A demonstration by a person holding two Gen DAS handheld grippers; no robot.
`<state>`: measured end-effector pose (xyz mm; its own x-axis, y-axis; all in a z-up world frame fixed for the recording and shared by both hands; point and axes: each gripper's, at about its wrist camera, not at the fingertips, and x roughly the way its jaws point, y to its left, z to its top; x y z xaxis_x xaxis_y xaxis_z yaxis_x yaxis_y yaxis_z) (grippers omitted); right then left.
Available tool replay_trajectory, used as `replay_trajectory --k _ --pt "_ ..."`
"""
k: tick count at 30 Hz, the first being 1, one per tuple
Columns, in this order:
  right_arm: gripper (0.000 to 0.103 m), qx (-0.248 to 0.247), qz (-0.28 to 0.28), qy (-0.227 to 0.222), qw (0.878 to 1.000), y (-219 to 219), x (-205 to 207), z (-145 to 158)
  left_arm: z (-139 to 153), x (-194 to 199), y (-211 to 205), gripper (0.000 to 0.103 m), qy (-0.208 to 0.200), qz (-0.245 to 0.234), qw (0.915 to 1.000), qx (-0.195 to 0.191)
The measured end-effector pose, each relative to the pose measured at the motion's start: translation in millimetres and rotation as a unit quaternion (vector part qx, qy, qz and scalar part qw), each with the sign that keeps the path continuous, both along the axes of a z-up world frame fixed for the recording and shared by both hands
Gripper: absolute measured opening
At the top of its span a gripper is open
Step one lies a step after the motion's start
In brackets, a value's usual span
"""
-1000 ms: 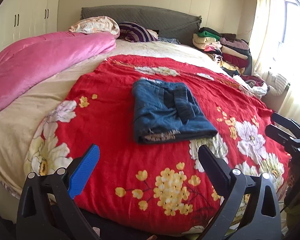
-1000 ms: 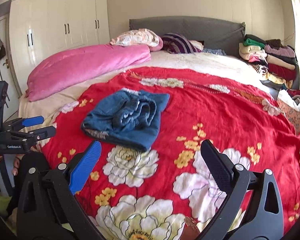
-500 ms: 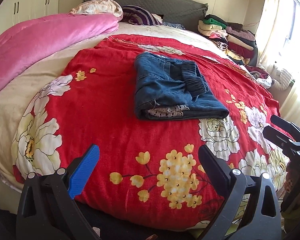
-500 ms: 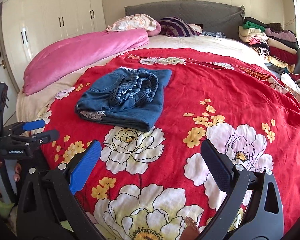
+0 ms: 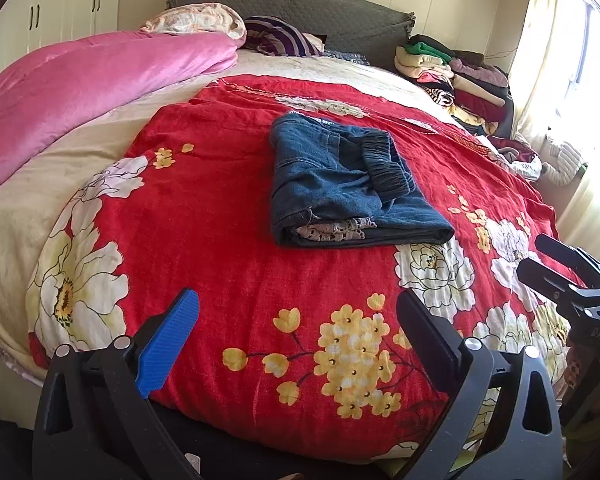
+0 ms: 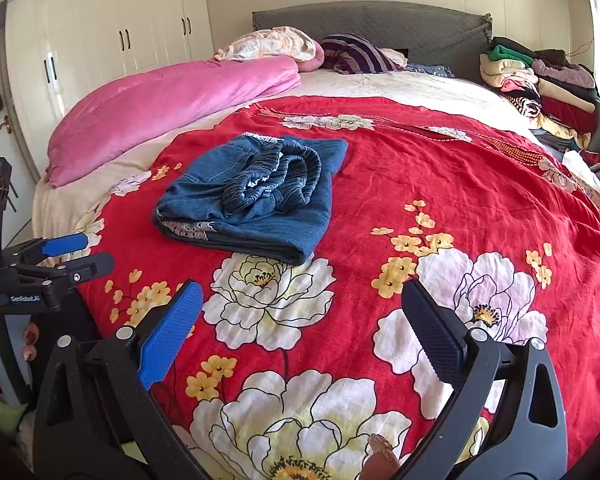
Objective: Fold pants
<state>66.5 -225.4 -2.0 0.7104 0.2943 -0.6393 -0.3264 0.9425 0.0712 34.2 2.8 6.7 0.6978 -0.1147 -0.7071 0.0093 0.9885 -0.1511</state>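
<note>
Blue denim pants (image 5: 340, 184) lie folded into a compact bundle on the red flowered blanket (image 5: 228, 240), elastic waistband on top. They also show in the right wrist view (image 6: 256, 196). My left gripper (image 5: 296, 320) is open and empty, above the blanket's near edge, well short of the pants. My right gripper (image 6: 300, 312) is open and empty over the white flowers, to the right of and nearer than the pants. The right gripper appears at the right edge of the left wrist view (image 5: 564, 268); the left gripper appears at the left of the right wrist view (image 6: 76, 256).
A pink duvet (image 5: 80, 92) lies along the bed's left side. Pillows (image 5: 276, 36) rest against the grey headboard (image 5: 300, 4). A stack of folded clothes (image 5: 452, 72) sits at the back right. White wardrobes (image 6: 112, 40) stand on the left.
Both grippers have moved up and forward over the bed, so the pants look nearer. The pants have not moved. Both grippers stay open.
</note>
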Motion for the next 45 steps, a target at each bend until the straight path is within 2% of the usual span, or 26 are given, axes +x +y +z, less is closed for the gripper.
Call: replay_trajectory --k 45 --pt "0.094 -0.006 0.001 0.002 1.0 0.3 -3.9 -2.7 2.4 -1.0 -2.6 0.099 0.005 0.004 0.9999 0.015"
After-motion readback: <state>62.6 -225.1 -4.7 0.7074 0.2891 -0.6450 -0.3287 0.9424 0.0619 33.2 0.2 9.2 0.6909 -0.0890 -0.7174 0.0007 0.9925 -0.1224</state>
